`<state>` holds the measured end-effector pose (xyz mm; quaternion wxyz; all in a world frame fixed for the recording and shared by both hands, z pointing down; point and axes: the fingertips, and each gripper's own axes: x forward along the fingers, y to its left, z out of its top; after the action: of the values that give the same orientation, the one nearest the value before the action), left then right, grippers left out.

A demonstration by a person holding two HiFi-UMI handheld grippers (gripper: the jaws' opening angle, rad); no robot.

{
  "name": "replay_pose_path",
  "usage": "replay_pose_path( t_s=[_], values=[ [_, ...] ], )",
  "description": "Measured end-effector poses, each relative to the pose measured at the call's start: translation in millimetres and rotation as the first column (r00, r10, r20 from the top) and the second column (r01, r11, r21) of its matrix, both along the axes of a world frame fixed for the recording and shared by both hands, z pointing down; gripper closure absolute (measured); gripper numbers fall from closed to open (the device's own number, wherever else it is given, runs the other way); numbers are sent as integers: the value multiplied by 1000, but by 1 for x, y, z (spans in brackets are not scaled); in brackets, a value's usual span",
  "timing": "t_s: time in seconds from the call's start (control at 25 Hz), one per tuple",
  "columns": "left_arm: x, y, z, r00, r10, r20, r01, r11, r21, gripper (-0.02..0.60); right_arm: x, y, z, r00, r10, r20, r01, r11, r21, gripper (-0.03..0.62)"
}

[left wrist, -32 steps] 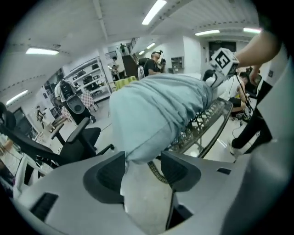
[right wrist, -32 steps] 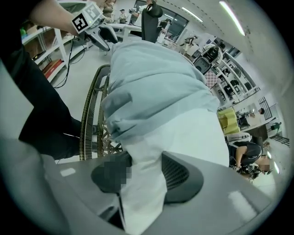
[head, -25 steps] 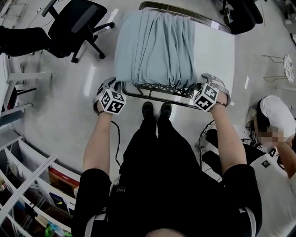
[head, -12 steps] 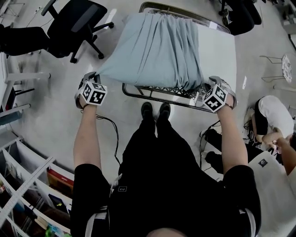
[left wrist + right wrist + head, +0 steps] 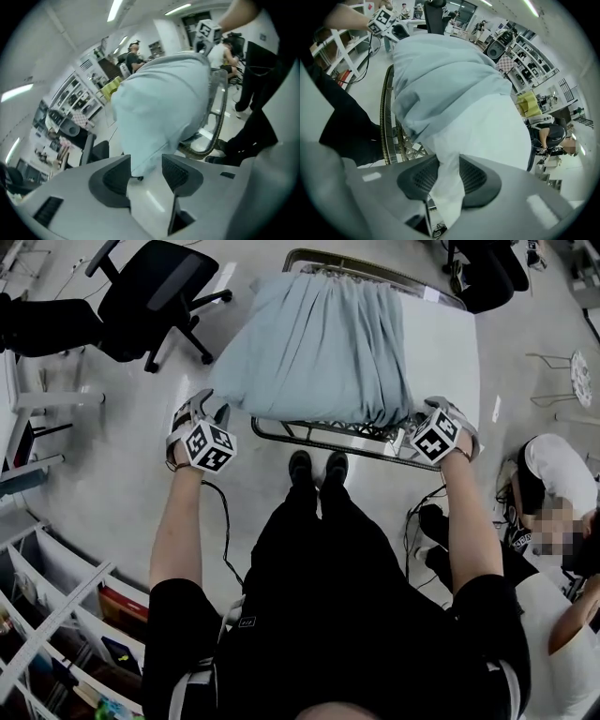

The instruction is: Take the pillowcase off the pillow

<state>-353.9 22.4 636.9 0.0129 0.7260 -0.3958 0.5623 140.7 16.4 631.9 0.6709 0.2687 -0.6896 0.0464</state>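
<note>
The pale blue pillowcase [image 5: 319, 343] lies gathered in long folds over most of the white pillow [image 5: 442, 352], which rests on the table [image 5: 309, 434]. A bare strip of pillow shows along the right side, so we judge the case to be partly drawn off toward the left. Its near left corner droops past the table's edge.

Our right gripper [image 5: 447, 174] pinches the pillow's white near corner. Its jaws have just been closing onto that cloth, and the blue folds bunch just above the pads. Our left gripper [image 5: 146, 173] stands spread: its jaws have just been opening, and the tip of the drooping blue corner hangs at the gap between them with neither pad pressing it.

To do this step well, we think the left side needs a fresh, deeper bite. We push the jaws further up the hanging corner, so that they take blue cloth only and none of the pillow beneath, and close firmly before any pull. Then we draw level and away to the left rather than upward, letting the folds slide along the pillow. Meanwhile the right side serves as the anchor and should hold white cloth alone, since any blue caught under its pads would likely lock the case in place.

The table's metal lattice sits just under the cloth and could snag it, and the office chair [image 5: 155, 296] stands on the floor toward the side we pull to
</note>
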Motion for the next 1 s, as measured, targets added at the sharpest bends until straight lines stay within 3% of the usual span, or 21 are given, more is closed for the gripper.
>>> replay_pose_path(
  t_s=[0.12,0.28,0.44,0.64,0.8,0.92,1.0],
  values=[
    [40,15,8,990,144,-4,-144,990,6,376,0,1,1,1000,-4,-5,4,1000,5,448],
    [64,14,19,980,195,-29,-196,980,-34,381,-3,4,1,1000,-12,-11,12,1000,8,444],
    [64,12,33,978,210,-7,-210,973,-96,562,-3,4,3,1000,-13,-15,13,1000,15,448],
    [21,2,37,987,142,70,-133,984,-115,574,1,5,0,1000,-6,25,6,1000,19,474],
    [-18,-21,28,988,69,137,-58,995,-84,574,-3,5,-2,998,-5,57,4,1000,22,485],
    [-32,-40,19,994,-3,107,13,995,-94,574,-6,4,-3,998,-13,69,11,1000,28,493],
    [-27,-44,12,997,-66,28,69,990,-124,574,-7,4,-5,997,-40,60,38,999,30,494]
  ],
)
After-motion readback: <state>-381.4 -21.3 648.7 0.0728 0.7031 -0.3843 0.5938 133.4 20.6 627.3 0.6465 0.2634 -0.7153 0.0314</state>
